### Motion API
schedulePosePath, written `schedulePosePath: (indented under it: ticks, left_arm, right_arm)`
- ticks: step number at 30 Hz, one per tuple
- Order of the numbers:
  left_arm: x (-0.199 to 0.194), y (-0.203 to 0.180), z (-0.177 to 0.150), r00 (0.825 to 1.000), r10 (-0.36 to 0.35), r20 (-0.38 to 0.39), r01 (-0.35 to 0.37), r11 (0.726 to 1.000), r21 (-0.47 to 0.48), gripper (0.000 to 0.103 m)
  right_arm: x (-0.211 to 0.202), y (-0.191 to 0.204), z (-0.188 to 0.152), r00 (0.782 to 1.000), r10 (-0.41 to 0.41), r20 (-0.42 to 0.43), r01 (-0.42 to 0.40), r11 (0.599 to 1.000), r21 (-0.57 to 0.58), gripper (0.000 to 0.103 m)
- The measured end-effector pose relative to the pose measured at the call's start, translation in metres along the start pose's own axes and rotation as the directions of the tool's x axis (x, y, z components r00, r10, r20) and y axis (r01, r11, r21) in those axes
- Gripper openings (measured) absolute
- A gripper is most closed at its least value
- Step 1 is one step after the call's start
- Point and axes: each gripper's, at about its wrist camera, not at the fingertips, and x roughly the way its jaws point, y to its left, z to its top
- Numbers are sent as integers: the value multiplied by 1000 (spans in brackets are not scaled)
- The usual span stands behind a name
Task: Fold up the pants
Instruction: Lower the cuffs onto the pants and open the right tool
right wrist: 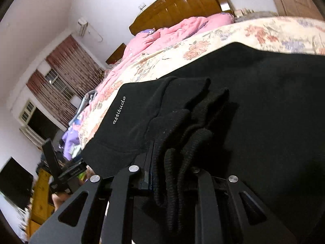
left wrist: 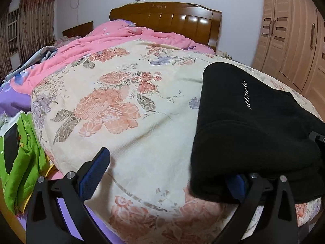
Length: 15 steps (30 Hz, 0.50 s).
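The black pants point(left wrist: 254, 122) with white "attitude" lettering lie folded on the floral blanket point(left wrist: 126, 101) at the right of the bed. My left gripper point(left wrist: 168, 174) is open and holds nothing; its left blue pad point(left wrist: 93, 174) is over the blanket and its right finger is partly under the pants' near edge. In the right wrist view my right gripper point(right wrist: 170, 162) is shut on the ribbed cuffs of the pants point(right wrist: 182, 132), which bunch between the fingers. The left gripper point(right wrist: 61, 174) shows at the lower left there.
A pink quilt point(left wrist: 113, 40) lies behind the blanket, before a wooden headboard point(left wrist: 166, 18). A green cloth with a black phone point(left wrist: 11, 146) sits at the left bed edge. A wardrobe point(left wrist: 290, 34) stands at the right. Curtained windows point(right wrist: 61, 77) are on the left wall.
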Motion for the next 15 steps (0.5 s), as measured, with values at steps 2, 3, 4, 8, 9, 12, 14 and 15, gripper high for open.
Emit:
schedulePosePath:
  ticks: [2, 3, 4, 8, 9, 12, 14, 15]
  left_arm:
    - [-1, -1, 1, 1000, 6, -3, -6, 1000, -1, 102]
    - [-3, -2, 2, 1000, 12, -3, -12, 1000, 4, 102]
    - [-5, -4, 3, 1000, 17, 1, -17, 1000, 12, 102]
    - [-7, -15, 2, 998, 63, 9, -64, 995, 78, 102]
    - [-4, -14, 1, 998, 60, 5, -60, 996, 68, 102]
    - [1, -3, 0, 1000, 8, -19, -8, 1000, -8, 102]
    - [-2, -4, 0, 1000, 14, -25, -14, 1000, 3, 102]
    - [-7, -8, 1, 999, 39, -26, -38, 999, 38, 102]
  right_arm:
    - [-6, 8, 1, 1000, -14, 16, 15, 1000, -13, 17]
    - [-13, 14, 2, 999, -15, 41, 16, 1000, -24, 17]
    - [-18, 15, 1, 998, -19, 58, 21, 999, -32, 17]
    - [-16, 2, -1, 998, -32, 45, 33, 999, -10, 17]
    - [-9, -5, -4, 999, -38, 21, 38, 999, 10, 17]
    - [-6, -15, -6, 1000, -7, 9, 7, 998, 62, 18]
    - [-10, -12, -1, 999, -35, -25, 36, 998, 51, 30]
    - [-17, -10, 1, 997, -64, -34, 66, 997, 43, 32]
